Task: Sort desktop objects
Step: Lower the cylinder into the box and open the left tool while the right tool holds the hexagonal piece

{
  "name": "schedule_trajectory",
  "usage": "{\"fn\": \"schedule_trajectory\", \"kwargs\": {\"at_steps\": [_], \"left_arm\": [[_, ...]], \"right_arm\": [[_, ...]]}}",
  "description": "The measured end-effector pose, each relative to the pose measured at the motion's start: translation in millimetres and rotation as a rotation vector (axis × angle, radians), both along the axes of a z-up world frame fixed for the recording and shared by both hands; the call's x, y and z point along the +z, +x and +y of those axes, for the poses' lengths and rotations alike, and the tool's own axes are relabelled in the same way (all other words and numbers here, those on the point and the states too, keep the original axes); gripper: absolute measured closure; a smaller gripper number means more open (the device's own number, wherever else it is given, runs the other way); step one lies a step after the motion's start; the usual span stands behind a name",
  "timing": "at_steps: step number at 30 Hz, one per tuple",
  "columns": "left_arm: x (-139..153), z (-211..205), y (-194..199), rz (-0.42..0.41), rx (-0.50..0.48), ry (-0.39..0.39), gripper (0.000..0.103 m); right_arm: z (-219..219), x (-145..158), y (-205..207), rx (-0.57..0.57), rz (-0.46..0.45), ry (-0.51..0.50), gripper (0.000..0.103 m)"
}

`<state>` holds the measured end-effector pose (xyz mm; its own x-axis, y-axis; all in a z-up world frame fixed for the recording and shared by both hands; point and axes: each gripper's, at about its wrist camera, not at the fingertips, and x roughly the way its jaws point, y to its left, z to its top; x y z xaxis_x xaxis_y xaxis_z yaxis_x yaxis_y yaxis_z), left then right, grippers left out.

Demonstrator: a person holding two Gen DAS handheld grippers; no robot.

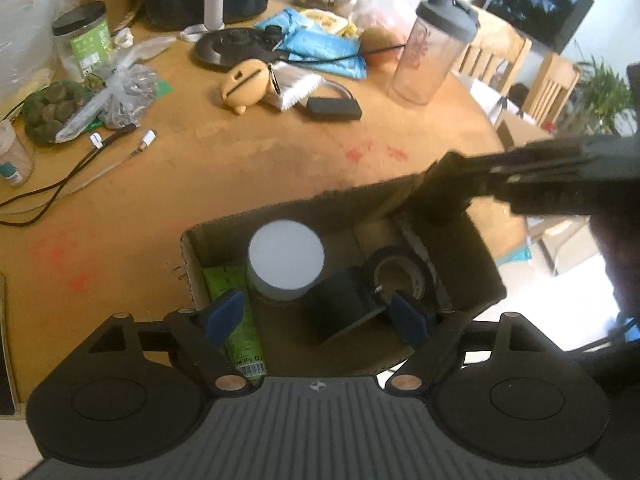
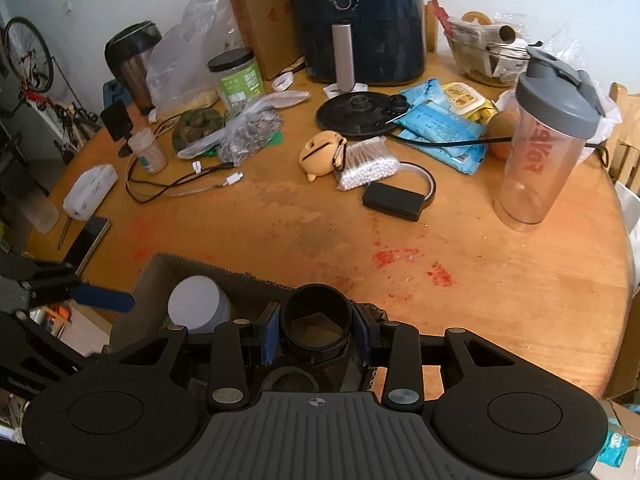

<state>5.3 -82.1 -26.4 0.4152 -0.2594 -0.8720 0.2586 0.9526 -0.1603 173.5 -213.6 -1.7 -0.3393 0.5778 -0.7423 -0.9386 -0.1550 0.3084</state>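
An open cardboard box (image 1: 192,264) sits at the near edge of the round wooden table (image 2: 500,288). Inside lie a white-lidded jar (image 1: 286,260), a green packet (image 1: 236,320), a black tape roll (image 1: 396,276) and a dark boxy item (image 1: 340,308). My left gripper (image 1: 316,314) hangs open above the box, its blue pads (image 1: 224,312) touching nothing. My right gripper (image 2: 316,336) is shut on another black roll (image 2: 316,294), held just over the box's right end; a further dark ring (image 2: 292,380) shows beneath it. The jar (image 2: 196,308) and a left pad (image 2: 104,298) also appear in the right wrist view.
Farther back lie a small black case (image 2: 394,200), a cotton swab pack (image 2: 368,168), a beige earbud case (image 2: 320,152), cables (image 2: 180,184) and blue packets (image 2: 440,128). A shaker bottle (image 2: 548,148) stands right, an air fryer (image 2: 360,20) behind. A phone (image 2: 86,244) lies left.
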Motion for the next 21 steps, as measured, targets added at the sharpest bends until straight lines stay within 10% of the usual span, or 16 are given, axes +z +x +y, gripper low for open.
{"fn": "schedule_trajectory", "kwargs": {"at_steps": [21], "left_arm": [[7,5,2,-0.030,0.056,-0.027,0.020]], "right_arm": [[-4,-14,-23,0.225,-0.050,-0.112,0.062]]}}
